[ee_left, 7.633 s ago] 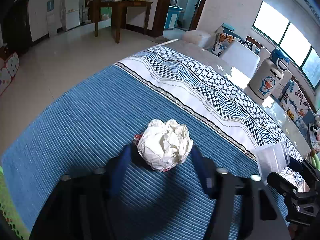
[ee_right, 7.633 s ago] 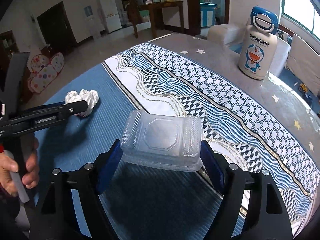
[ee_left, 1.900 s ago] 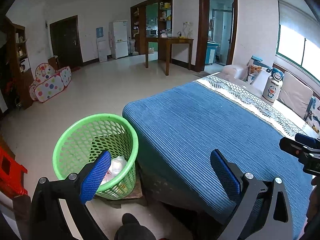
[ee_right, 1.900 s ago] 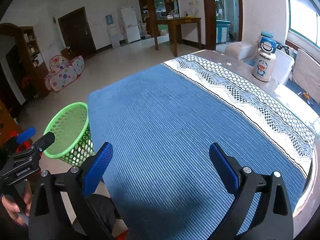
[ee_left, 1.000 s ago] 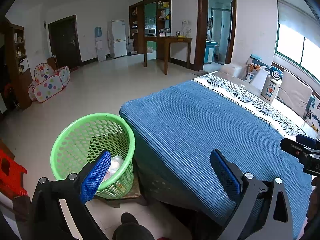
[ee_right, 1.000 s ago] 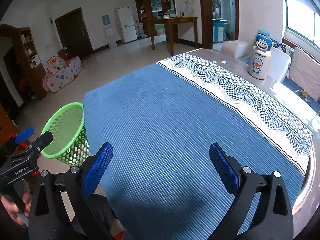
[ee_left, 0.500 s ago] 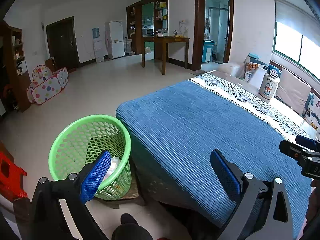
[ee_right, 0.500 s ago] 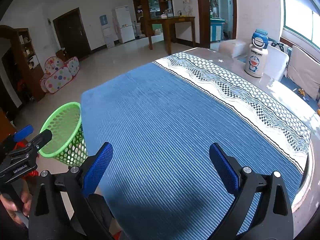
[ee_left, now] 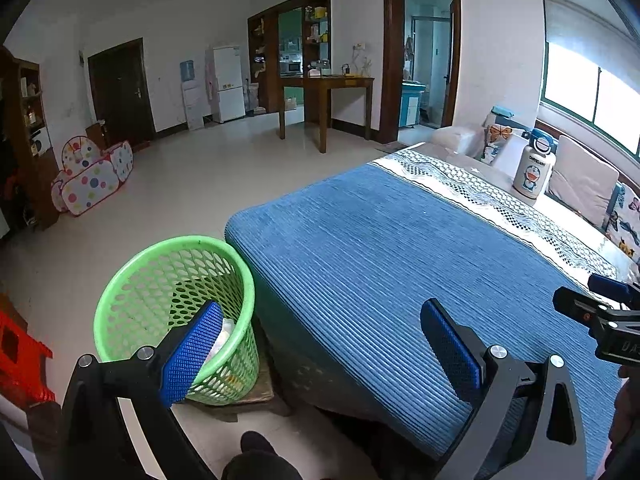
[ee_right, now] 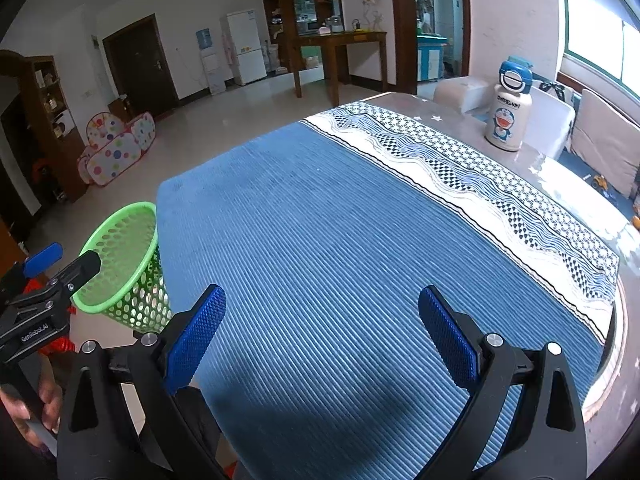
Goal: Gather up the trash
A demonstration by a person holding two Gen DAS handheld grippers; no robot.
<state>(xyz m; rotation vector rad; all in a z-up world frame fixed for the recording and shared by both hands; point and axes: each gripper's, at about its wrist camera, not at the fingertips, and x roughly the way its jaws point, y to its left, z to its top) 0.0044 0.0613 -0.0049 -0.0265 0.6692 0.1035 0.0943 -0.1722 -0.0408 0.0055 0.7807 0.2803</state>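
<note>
Beside the blue cloth [ee_left: 380,240], basketed trash [ee_left: 224,330] lies behind the left gripper's [ee_left: 320,344] left finger.

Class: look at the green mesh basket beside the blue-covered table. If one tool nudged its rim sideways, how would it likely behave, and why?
The green basket is probably light: its walls are thin perforated plastic and it holds only a little trash. It is tall, narrows toward its base and sits on a small low stand, so it may well tip or slide off. The rim would likely flex.

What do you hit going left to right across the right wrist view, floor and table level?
Left tool → green basket → blue cloth → patterned white border → cartoon bottle.
</note>
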